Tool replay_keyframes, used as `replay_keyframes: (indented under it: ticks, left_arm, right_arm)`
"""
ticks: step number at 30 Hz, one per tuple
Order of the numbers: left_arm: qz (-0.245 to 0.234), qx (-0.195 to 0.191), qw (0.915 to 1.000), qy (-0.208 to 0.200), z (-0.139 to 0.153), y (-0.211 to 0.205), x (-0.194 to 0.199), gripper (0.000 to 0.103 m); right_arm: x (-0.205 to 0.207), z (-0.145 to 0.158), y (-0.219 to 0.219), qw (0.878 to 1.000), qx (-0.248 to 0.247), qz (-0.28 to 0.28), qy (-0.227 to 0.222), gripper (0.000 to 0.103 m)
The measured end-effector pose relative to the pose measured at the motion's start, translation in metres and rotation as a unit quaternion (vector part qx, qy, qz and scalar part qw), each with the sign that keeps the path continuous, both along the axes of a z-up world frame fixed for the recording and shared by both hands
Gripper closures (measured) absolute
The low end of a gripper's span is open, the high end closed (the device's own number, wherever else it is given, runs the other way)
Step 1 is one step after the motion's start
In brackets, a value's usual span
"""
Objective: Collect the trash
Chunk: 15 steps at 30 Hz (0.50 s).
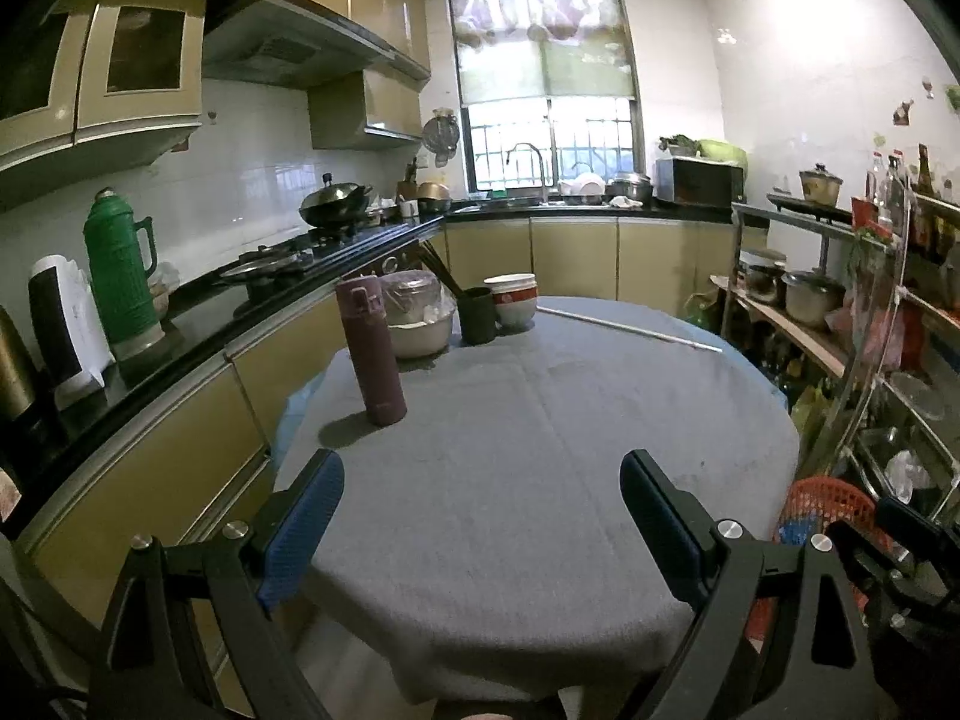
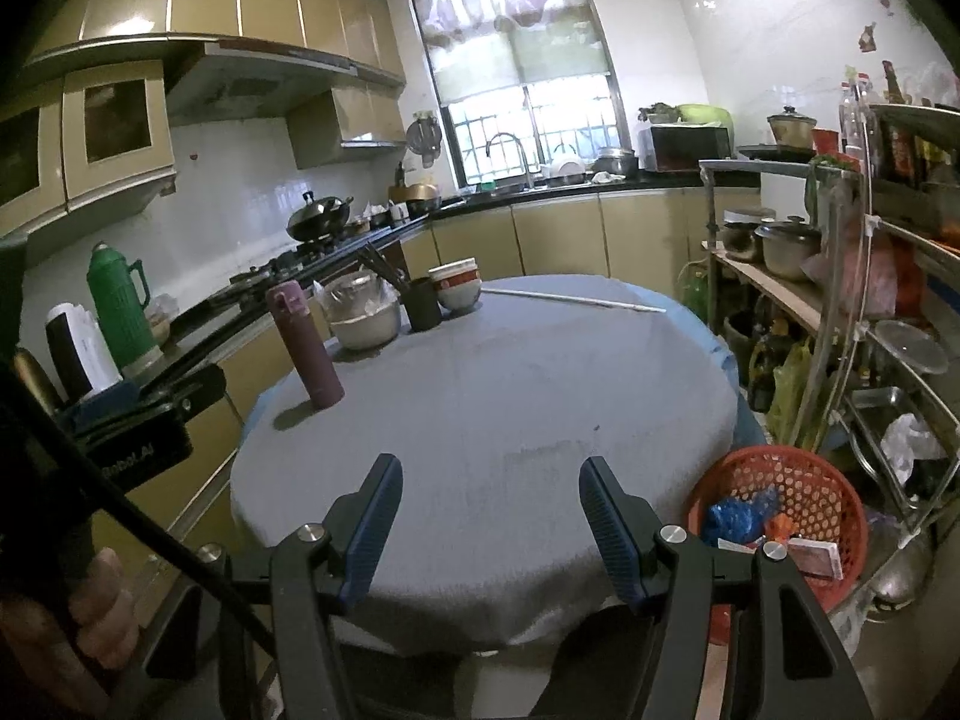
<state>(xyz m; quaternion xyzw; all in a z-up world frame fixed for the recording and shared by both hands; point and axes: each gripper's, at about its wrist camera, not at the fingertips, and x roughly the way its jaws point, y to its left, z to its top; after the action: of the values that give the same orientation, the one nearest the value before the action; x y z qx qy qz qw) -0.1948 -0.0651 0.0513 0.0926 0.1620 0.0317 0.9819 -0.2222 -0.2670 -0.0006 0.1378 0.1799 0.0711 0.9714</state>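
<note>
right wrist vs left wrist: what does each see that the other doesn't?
Right wrist only: inside of the orange basket with blue trash, plus the left claw's body at frame left and a hand.
Left wrist only: the left claw open.
Both: grey table, purple bottle, stacked bowls, green thermos.

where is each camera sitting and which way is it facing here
Left wrist: on the left gripper, facing across the round table toward the window; open fingers show.
Right wrist: on the right gripper, same heading; open fingers, left hand.
Shared: purple bottle, bowls, orange basket.
</note>
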Motion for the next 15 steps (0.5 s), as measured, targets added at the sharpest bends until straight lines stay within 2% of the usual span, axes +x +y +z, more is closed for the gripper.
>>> replay_keyframes:
  ticks: [15]
  left_arm:
    - [0.011, 0.001, 0.9999, 0.005, -0.0065, 0.0022, 0.0051, 0.010]
  right_arm:
    - [0.0037, -0.0073, 0.0034, 1.000, -0.014, -0.027, 0.006, 0.037]
